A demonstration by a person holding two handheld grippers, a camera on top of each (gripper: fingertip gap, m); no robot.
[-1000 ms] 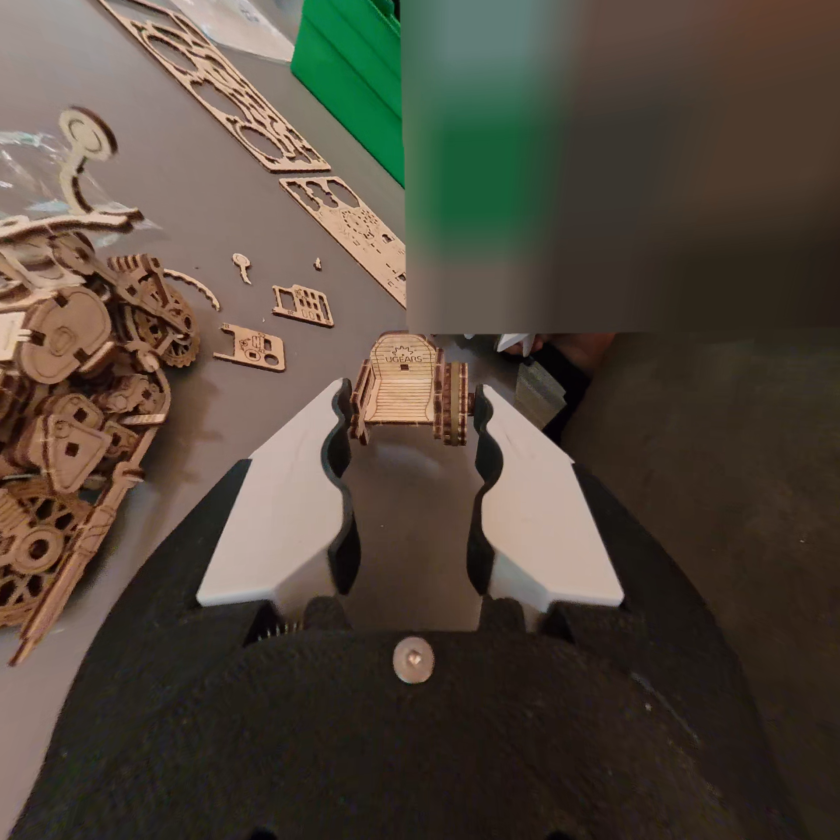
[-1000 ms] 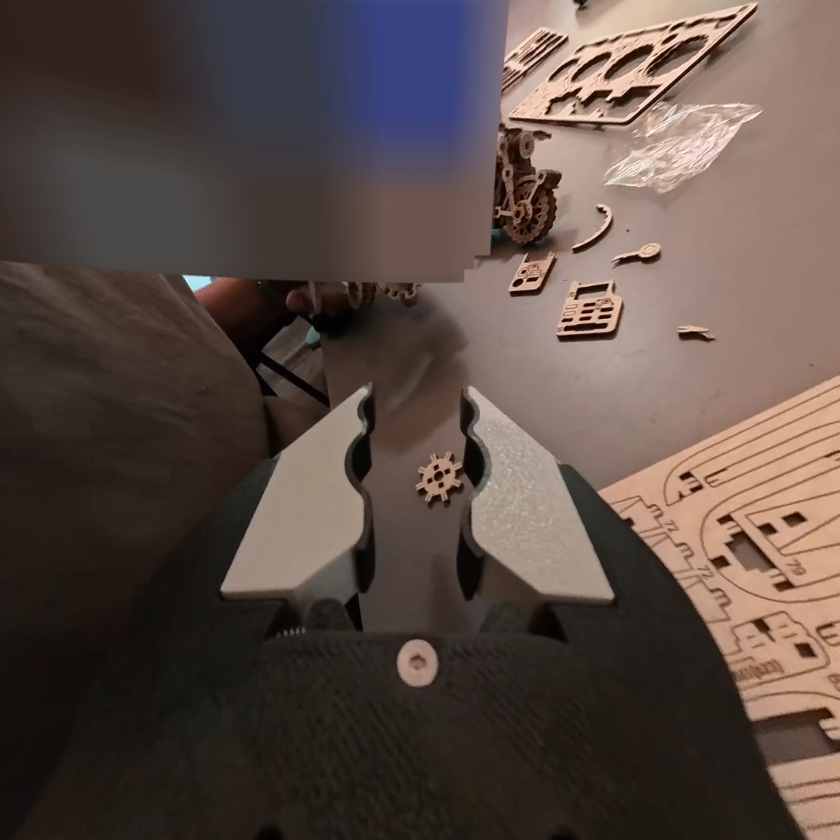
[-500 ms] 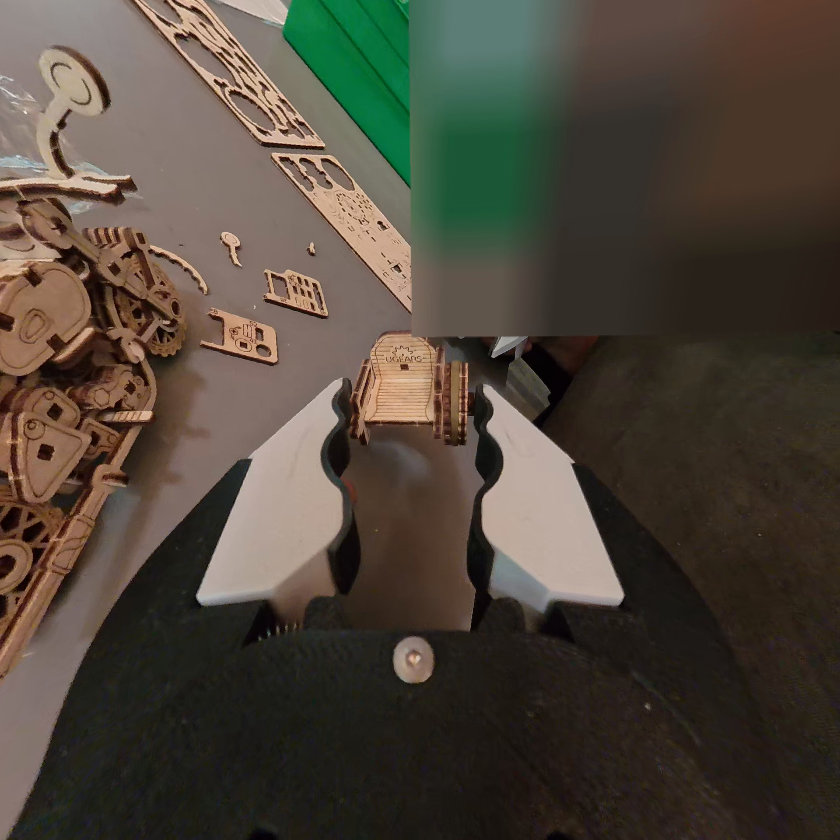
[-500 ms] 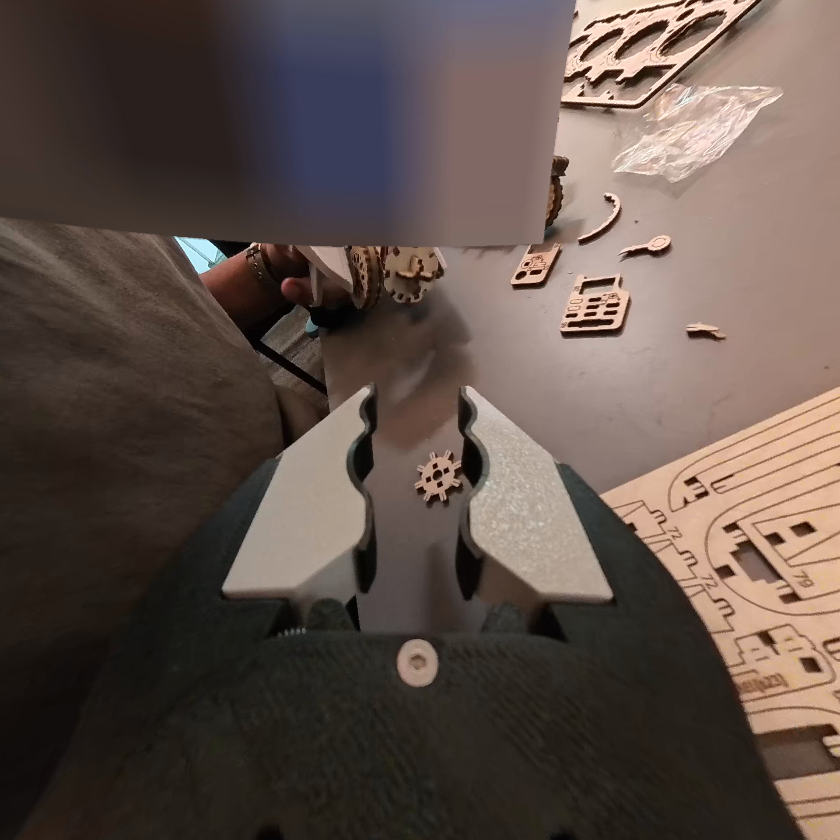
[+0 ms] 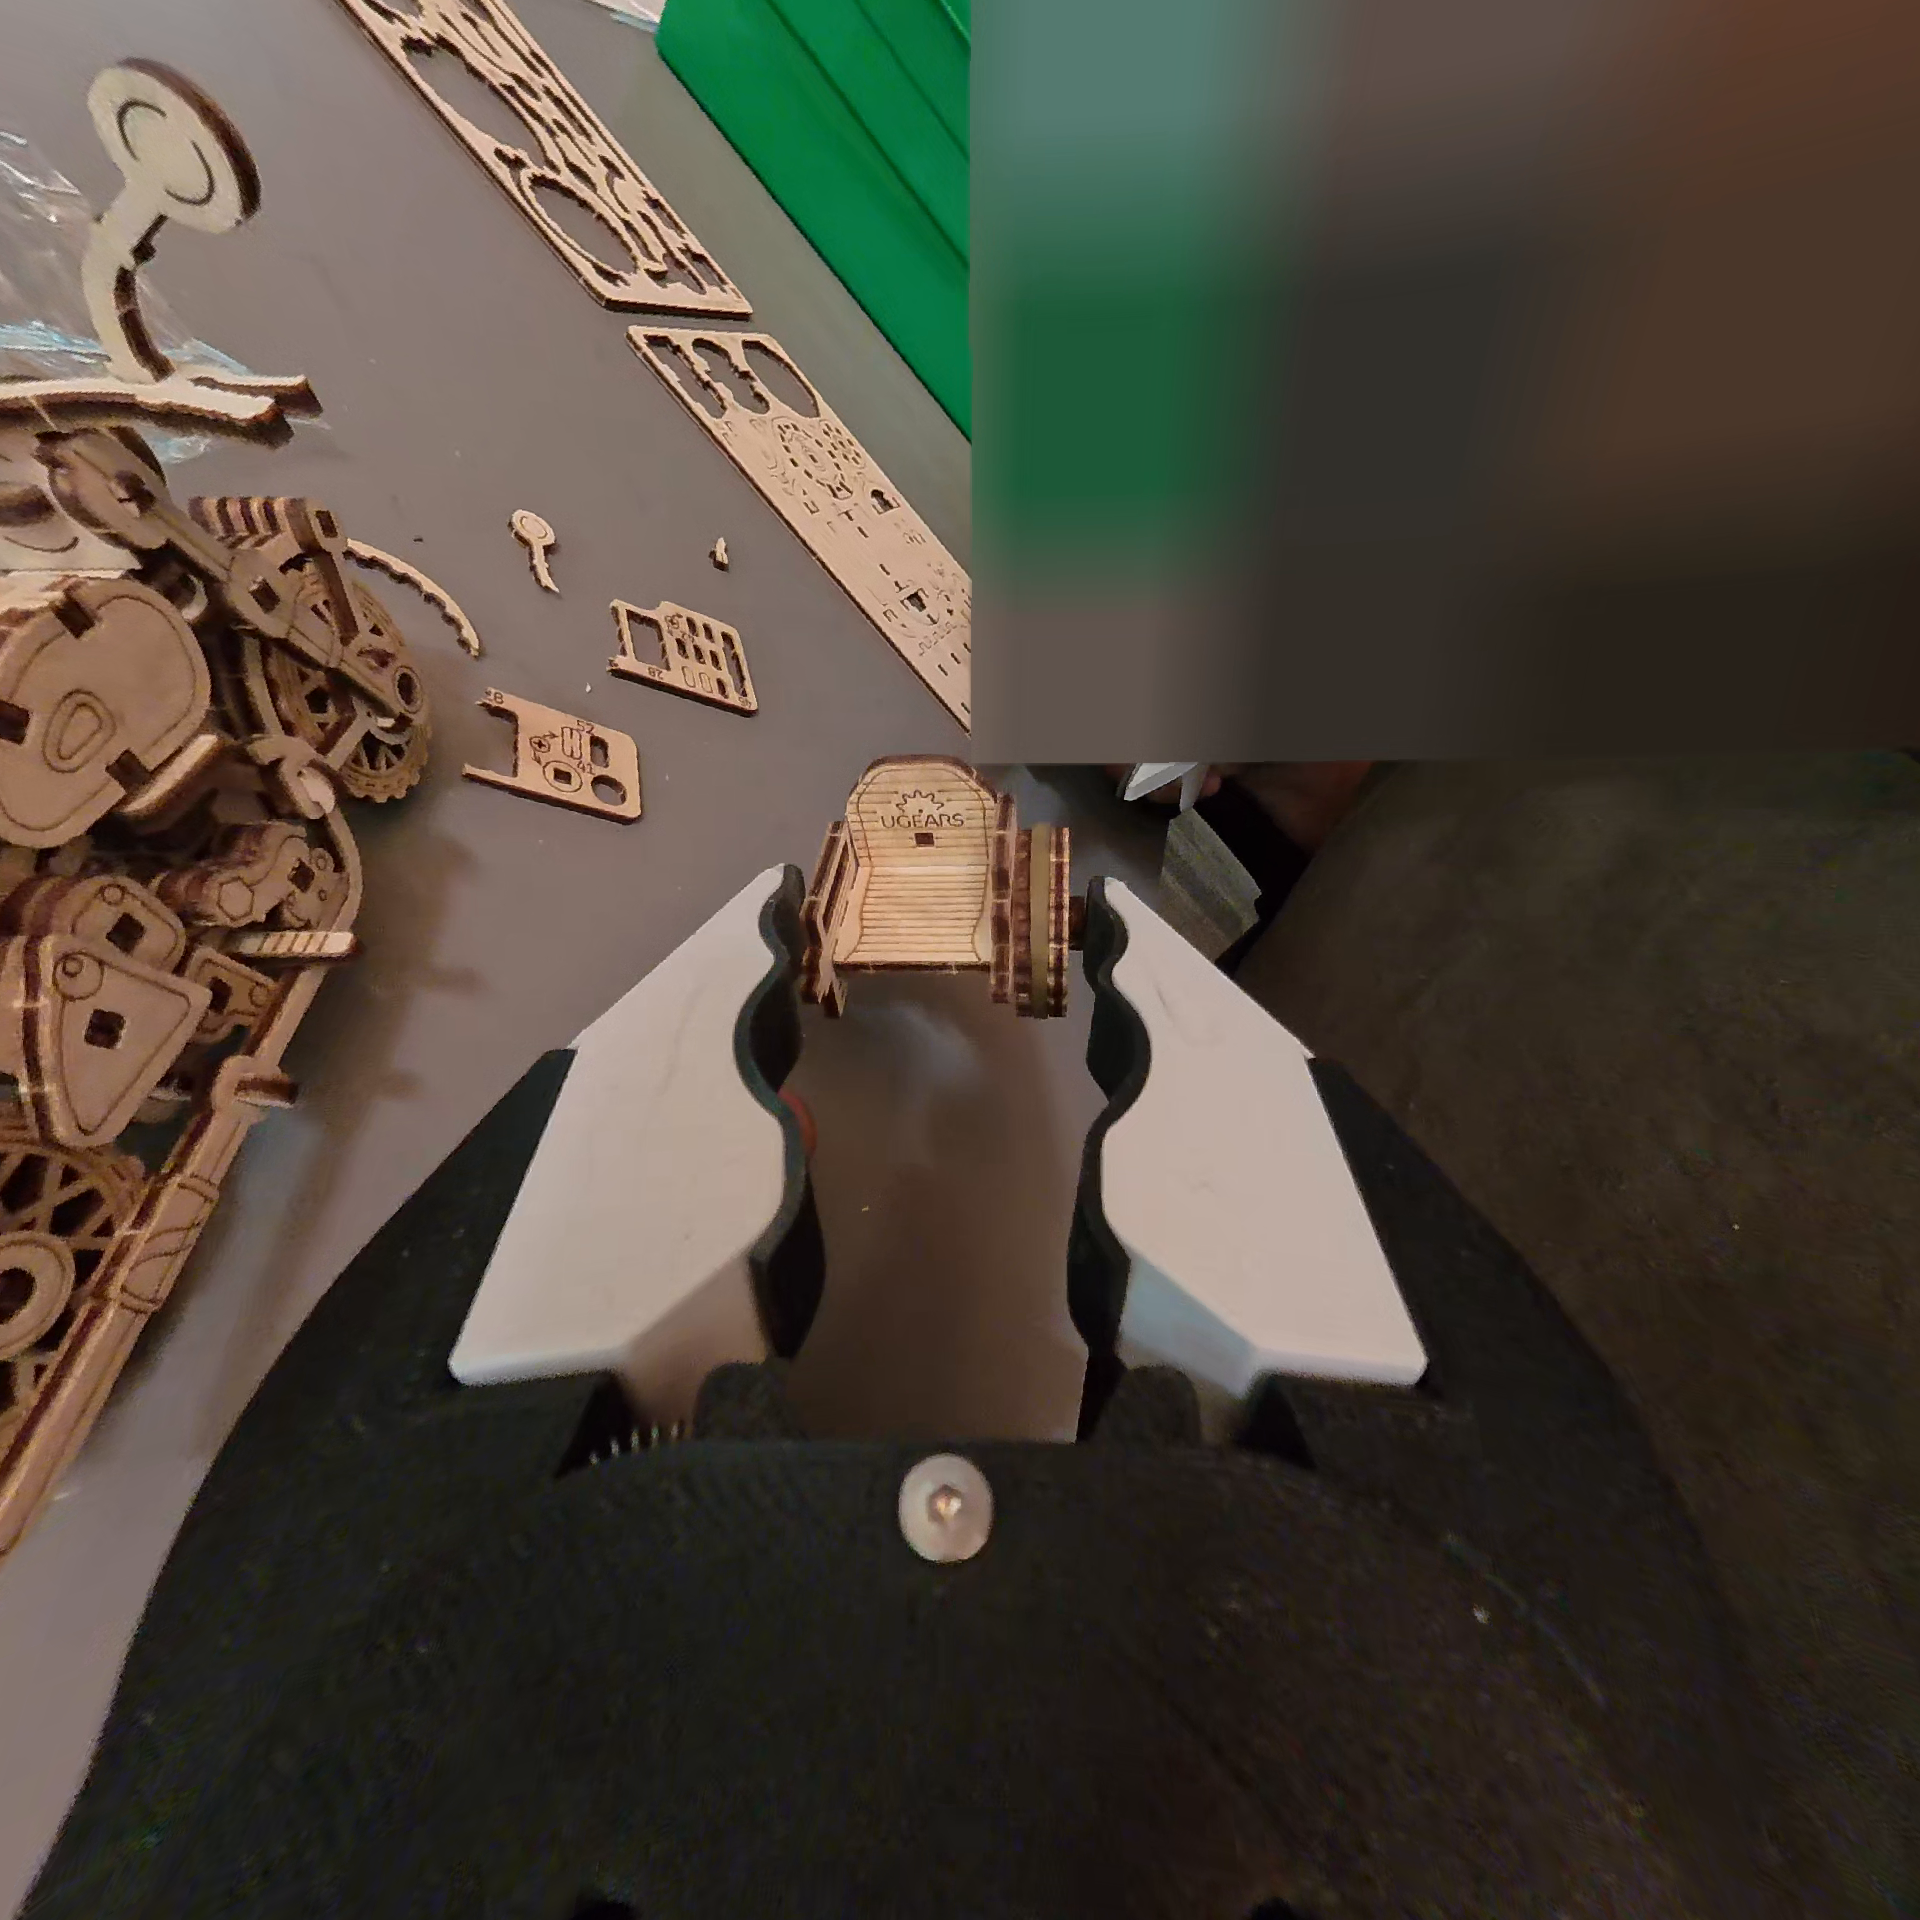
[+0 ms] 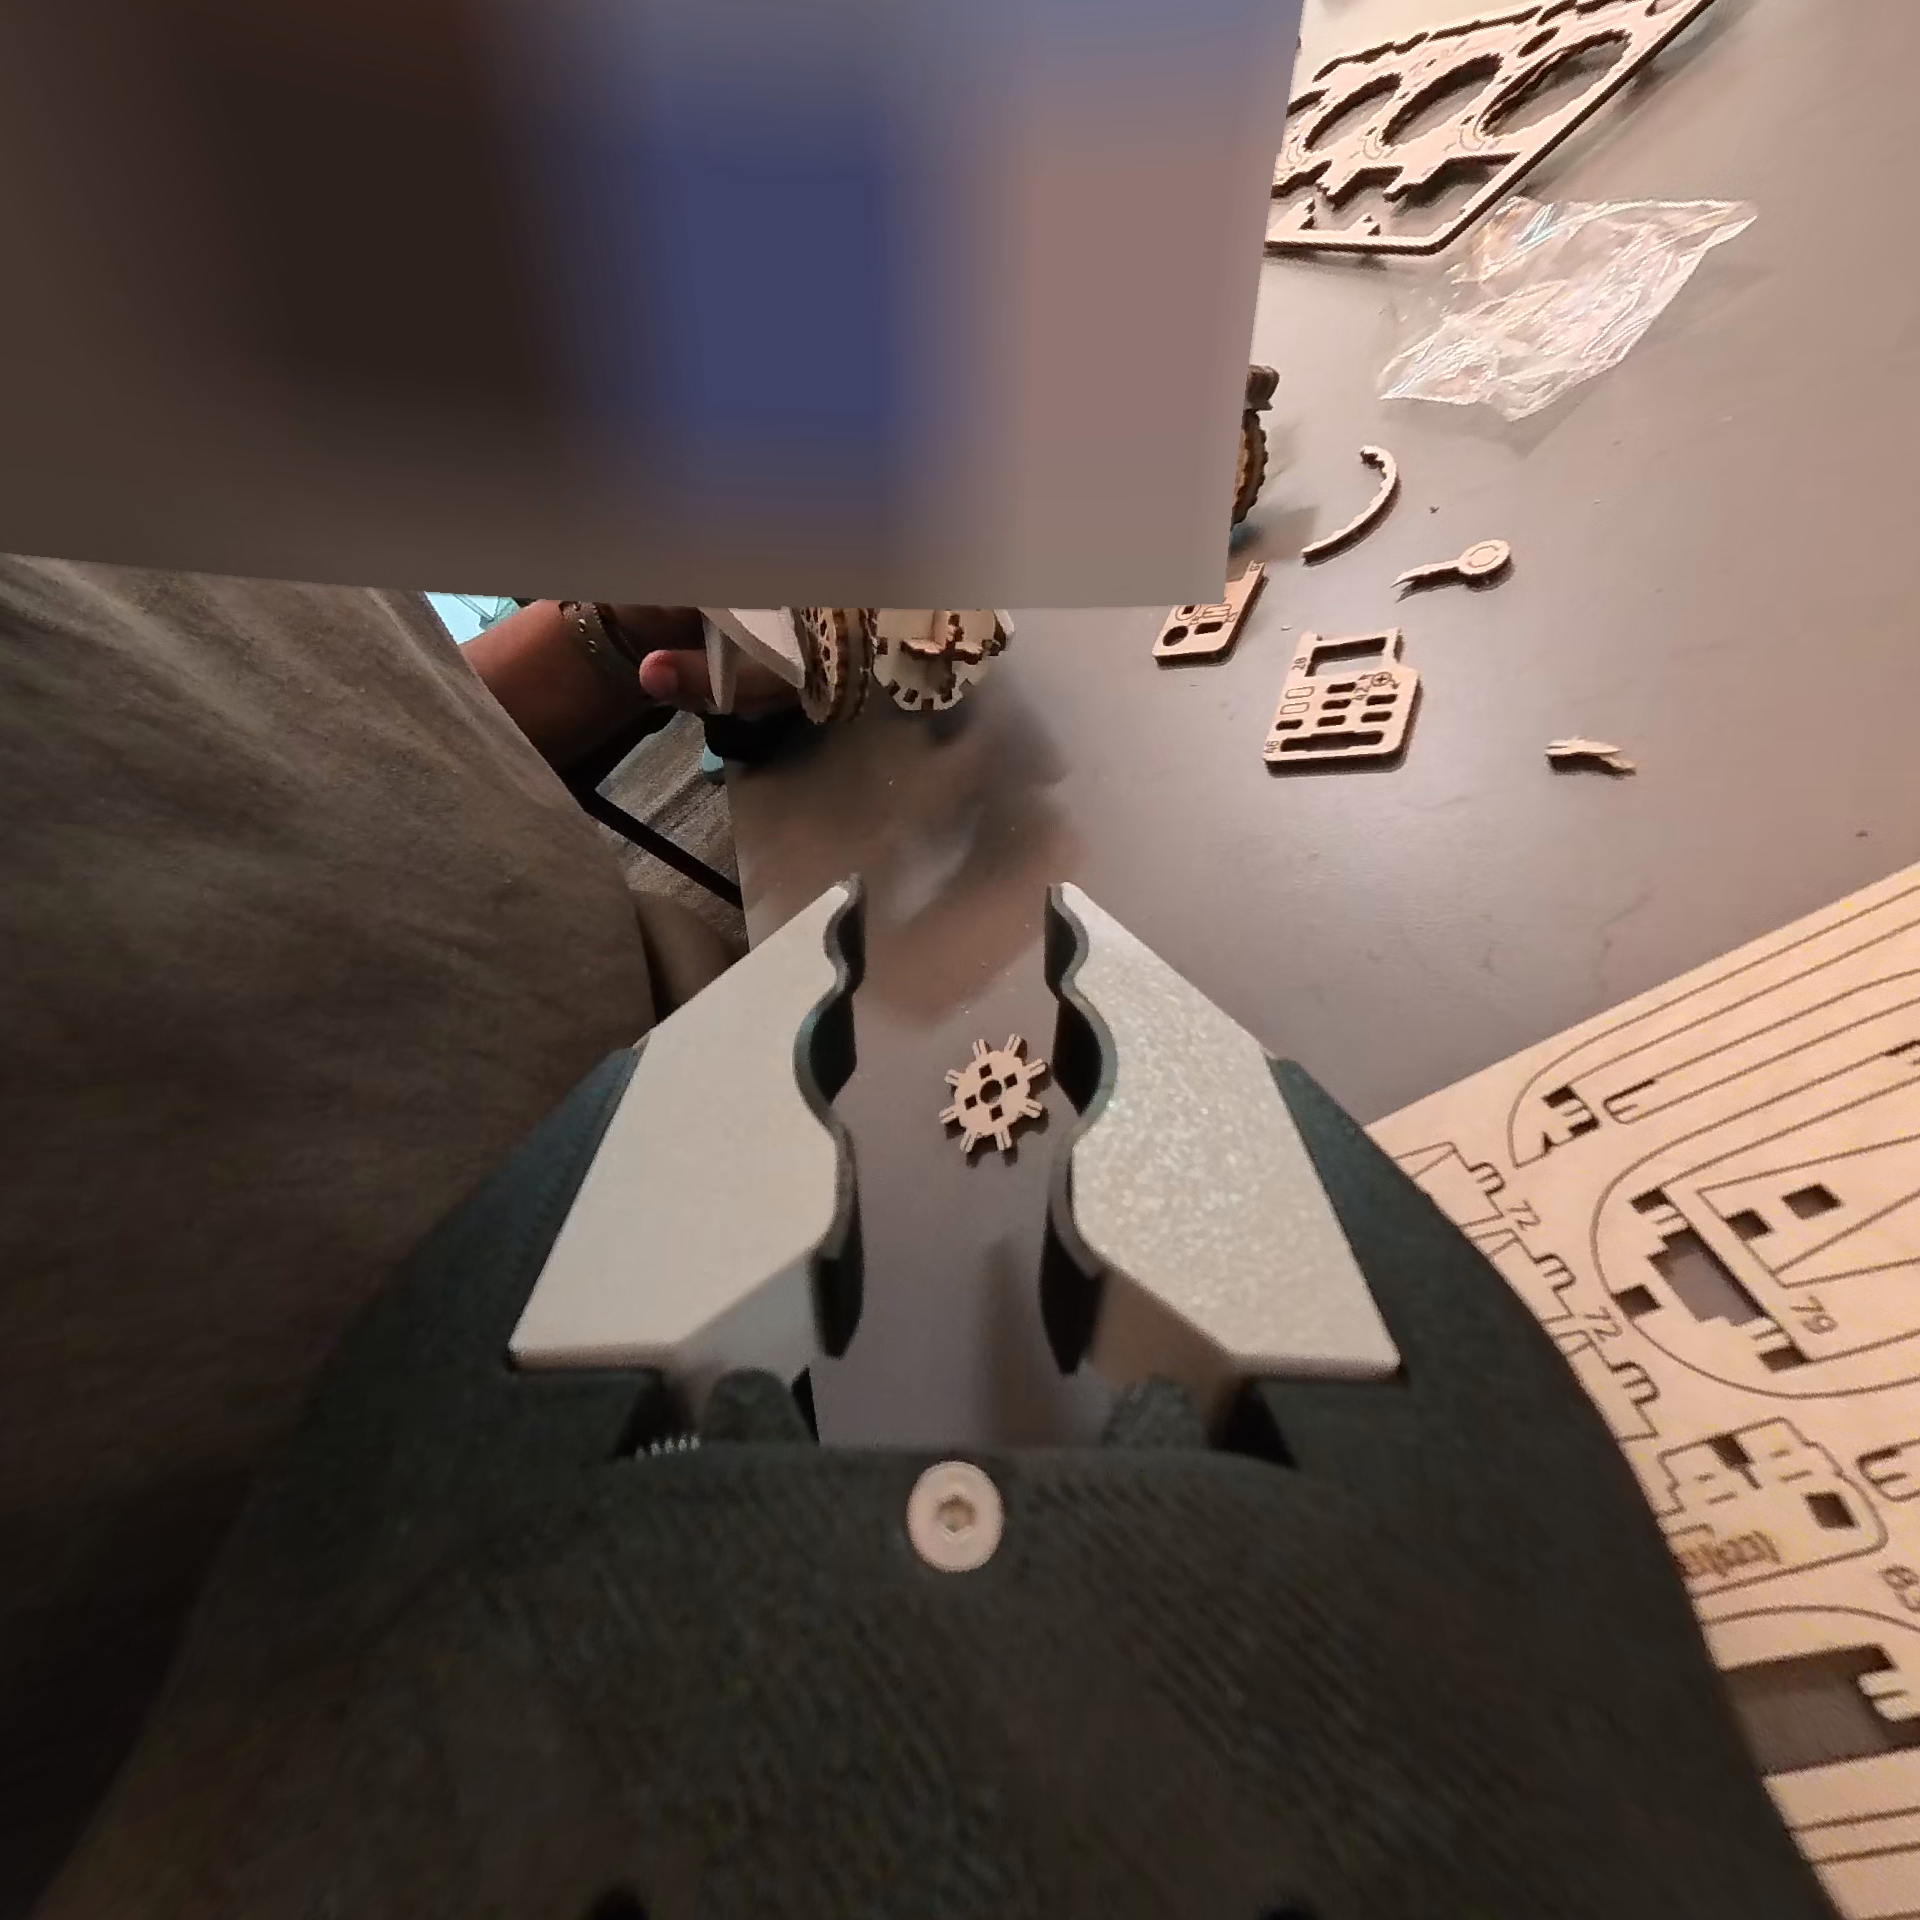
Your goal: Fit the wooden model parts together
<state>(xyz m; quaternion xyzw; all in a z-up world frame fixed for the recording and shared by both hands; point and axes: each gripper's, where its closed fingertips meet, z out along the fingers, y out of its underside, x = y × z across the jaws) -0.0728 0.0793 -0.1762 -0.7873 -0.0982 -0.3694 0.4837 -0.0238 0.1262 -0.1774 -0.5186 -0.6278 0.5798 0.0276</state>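
Note:
My left gripper (image 5: 940, 914) is shut on a small wooden seat assembly (image 5: 920, 883) with a toothed wheel (image 5: 1039, 920) on its right side. It holds the assembly by its sides just above the grey table. The assembly also shows far off in the right wrist view (image 6: 894, 655). My right gripper (image 6: 954, 914) is open and hovers over a small flat wooden gear (image 6: 994, 1124). The gear lies on the table between the fingers, closer to the right one and touching neither.
A pile of built wooden model parts (image 5: 156, 779) lies at the left. Two small cut plates (image 5: 681, 657) (image 5: 561, 764), punched sheets (image 5: 582, 177) and a green box (image 5: 831, 177) lie beyond. A large uncut sheet (image 6: 1714, 1299) and a plastic bag (image 6: 1558, 301) lie to the right. The table edge and a person's clothing (image 6: 260, 935) are near. Tip to tip, the grippers are about 8 cm apart.
My left gripper has shifted with the seat assembly, so the parts pile slid left in its view. The assembly has come further into the right wrist view. The small gear stays between the right fingers.

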